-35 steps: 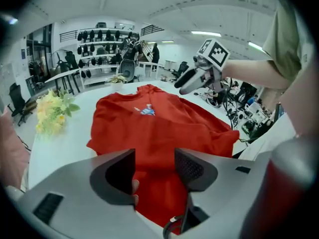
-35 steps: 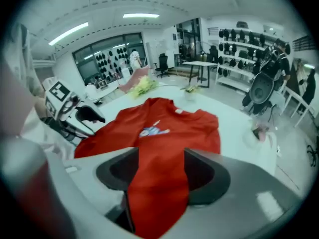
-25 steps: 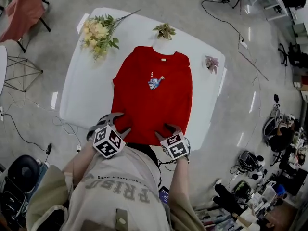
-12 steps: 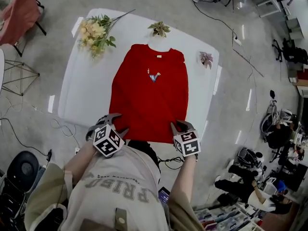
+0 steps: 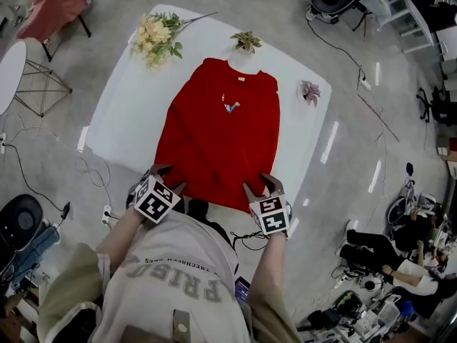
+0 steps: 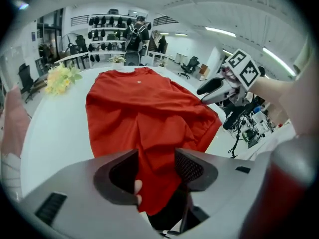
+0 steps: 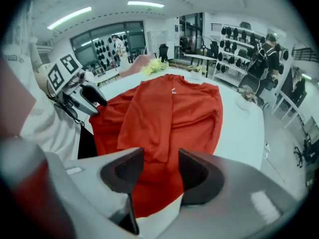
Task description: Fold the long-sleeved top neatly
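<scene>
We're straddling the lower hem of the red long-sleeved fabric top [image 5: 218, 134], lying flat mid-frame on the white table [image 5: 128, 113], with left gripper [image 5: 168, 179] and right gripper [image 5: 258, 186] both unclamped, the right's jaws having just been opening, and we're wanting level, matched bites.

From above, the near edge of the counter [image 5: 118, 120] is hidden under the person's own shoulders. The left claw [image 5: 168, 177] with its marker cube covers the near left corner of the red top [image 5: 214, 141], so the hem there does not show. The little picture [image 5: 230, 106] on the chest of the top is too small to tell what it is, and so is the pinkish thing [image 5: 310, 91] near the counter's right edge; in the left gripper view the hem goes down out of sight behind the claw's own grey body.
</scene>
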A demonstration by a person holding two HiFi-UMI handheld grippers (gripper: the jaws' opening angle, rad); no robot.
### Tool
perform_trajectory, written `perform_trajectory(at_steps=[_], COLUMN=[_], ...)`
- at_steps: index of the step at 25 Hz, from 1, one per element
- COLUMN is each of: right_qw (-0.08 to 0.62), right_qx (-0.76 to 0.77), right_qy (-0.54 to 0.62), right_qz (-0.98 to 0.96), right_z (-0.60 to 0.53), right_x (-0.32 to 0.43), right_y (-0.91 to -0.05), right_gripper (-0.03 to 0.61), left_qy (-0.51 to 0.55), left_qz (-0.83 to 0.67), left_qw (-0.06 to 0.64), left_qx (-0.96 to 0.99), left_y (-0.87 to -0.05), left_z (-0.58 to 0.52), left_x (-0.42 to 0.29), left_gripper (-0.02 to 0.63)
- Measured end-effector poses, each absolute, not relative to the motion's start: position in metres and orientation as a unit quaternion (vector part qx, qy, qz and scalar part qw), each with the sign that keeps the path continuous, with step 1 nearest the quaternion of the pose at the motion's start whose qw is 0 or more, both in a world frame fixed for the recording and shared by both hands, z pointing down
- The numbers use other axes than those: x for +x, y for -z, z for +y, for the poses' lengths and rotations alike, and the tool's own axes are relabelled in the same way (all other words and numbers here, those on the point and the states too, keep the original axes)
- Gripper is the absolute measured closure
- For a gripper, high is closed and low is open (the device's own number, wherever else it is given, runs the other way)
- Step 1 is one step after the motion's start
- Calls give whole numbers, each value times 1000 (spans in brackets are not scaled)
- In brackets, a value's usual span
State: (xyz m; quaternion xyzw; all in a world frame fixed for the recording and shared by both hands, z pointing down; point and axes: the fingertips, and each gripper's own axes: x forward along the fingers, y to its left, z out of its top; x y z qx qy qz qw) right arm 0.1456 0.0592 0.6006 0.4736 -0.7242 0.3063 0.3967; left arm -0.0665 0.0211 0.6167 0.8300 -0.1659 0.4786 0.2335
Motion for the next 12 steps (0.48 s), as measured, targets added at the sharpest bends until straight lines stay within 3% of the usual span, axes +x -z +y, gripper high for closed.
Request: perform_trajectory(at_steps=[3, 5, 9, 12], right_qw=[377, 379, 437, 473], right_qx=[458, 429, 356, 332], right_qy=[-282, -265, -234, -218], right_qz=[-754, -776, -792, -786], right_z=[71, 78, 96, 104], right_x=[131, 114, 95, 96], right_y=[-585, -587, -612, -623], right_gripper=[374, 376, 376, 376], left_qy=[-480, -482, -478, -484], left_qz=[-189, -209, -261, -282], left_qw=[270, 276, 250, 248], left_qx=[813, 805, 801, 791], left_y=[-629, -634, -619, -618], left_z=[34, 35, 22, 19], left_x=[-67, -69, -78, -91], left_gripper=[395, 438, 533, 537])
